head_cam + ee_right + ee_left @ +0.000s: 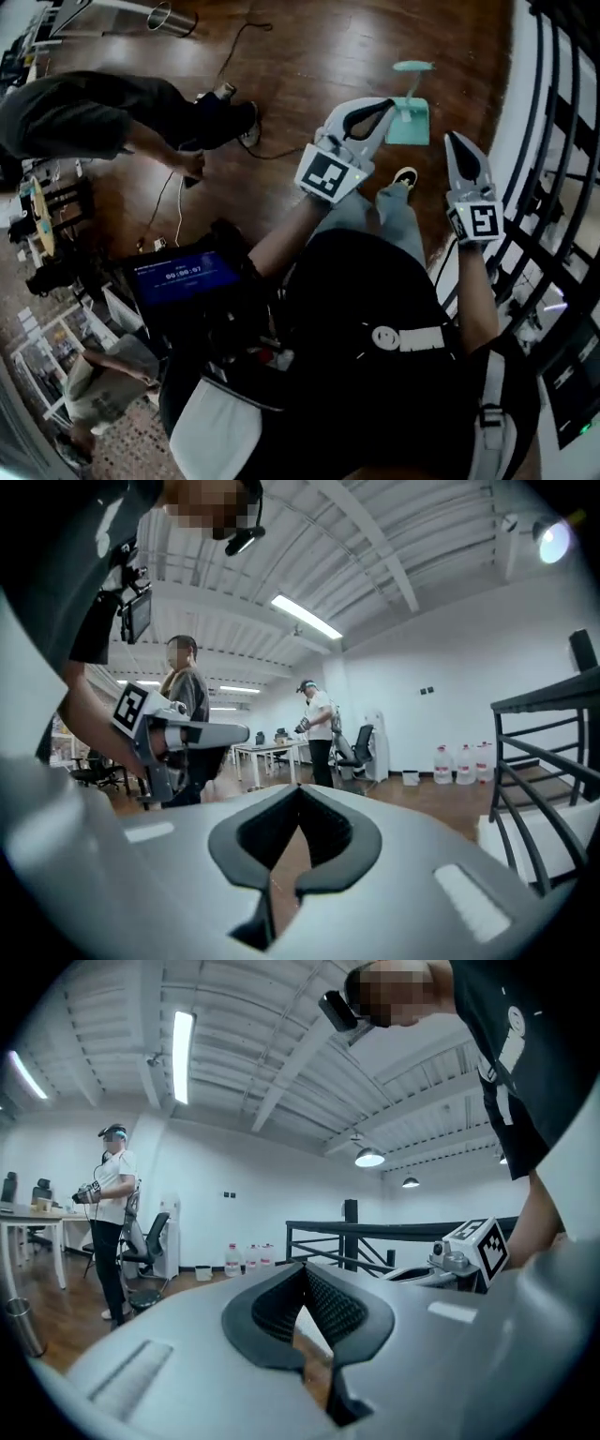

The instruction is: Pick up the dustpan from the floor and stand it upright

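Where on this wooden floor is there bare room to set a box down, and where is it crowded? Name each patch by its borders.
Freest: the bare boards between the metal bin at the top and the upright dustpan on the right. Crowded: the left side, with the crouching person and trailing cables, and the lower left around the lit screen.

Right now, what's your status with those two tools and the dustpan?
Left tool shut, empty. Right tool shut, empty. Dustpan on floor ahead, looks upright, neither tool on it. Cable lies off to its side, apart.
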Action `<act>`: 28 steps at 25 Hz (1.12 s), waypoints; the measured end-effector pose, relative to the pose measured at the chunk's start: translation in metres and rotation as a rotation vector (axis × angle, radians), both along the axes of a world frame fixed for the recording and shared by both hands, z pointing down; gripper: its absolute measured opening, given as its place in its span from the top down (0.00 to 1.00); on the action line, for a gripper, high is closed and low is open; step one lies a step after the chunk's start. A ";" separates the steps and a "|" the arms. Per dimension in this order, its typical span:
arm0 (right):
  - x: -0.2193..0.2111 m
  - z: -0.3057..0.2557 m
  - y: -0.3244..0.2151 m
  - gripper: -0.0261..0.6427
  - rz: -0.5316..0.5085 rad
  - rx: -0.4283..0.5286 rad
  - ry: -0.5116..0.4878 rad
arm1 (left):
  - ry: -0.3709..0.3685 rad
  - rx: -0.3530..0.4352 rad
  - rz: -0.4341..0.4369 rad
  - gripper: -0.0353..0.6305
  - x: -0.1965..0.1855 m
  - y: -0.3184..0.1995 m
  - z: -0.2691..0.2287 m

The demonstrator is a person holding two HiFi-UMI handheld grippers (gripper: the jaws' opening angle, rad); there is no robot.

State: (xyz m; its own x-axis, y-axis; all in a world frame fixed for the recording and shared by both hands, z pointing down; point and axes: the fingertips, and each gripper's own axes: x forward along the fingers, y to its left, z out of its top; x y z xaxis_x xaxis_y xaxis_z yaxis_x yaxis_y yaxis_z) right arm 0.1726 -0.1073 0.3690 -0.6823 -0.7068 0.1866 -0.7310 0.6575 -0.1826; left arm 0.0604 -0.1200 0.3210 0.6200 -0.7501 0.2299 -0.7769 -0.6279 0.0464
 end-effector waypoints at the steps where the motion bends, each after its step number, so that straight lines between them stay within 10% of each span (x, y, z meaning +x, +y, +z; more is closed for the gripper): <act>1: 0.003 -0.006 -0.001 0.96 -0.003 0.006 -0.002 | 0.034 0.002 0.015 0.92 0.010 -0.004 0.000; 10: -0.098 -0.091 0.122 0.96 0.059 0.257 -0.026 | 0.117 0.293 0.164 0.92 -0.053 0.124 -0.079; 16: -0.138 -0.175 0.252 0.96 -0.001 0.283 -0.036 | 0.114 0.216 0.108 0.92 -0.083 0.255 -0.138; 28: -0.167 -0.127 0.233 0.96 -0.047 0.289 -0.089 | 0.173 0.231 0.055 0.92 -0.101 0.227 -0.095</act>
State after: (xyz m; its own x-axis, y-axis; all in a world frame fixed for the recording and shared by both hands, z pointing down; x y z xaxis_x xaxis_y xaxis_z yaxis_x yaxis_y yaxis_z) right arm 0.0056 0.1262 0.2416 -0.7202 -0.6892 -0.0795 -0.6881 0.7242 -0.0453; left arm -0.0401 0.1071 0.2262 0.6764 -0.7344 -0.0558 -0.7343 -0.6783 0.0264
